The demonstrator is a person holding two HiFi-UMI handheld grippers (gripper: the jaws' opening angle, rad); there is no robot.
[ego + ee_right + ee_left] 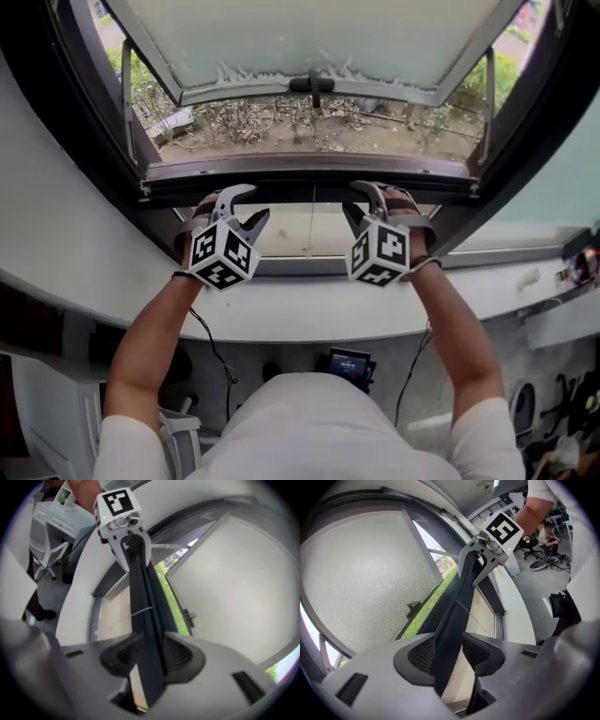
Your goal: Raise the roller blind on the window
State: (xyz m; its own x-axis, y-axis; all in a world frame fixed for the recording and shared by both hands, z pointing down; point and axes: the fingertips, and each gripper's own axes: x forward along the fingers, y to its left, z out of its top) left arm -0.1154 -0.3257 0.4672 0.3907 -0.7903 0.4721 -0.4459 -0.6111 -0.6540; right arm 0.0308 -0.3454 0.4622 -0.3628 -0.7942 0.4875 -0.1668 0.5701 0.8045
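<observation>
Dark blind rail spans window low, above white sill, between spread fingers of left gripper and right gripper; neither pinches. Garden visible above rail; lift extent unclear, probably unfinished.

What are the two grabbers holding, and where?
Nothing is clamped: the long dark blind bar sits inside the open jaws of the left gripper and right gripper.
</observation>
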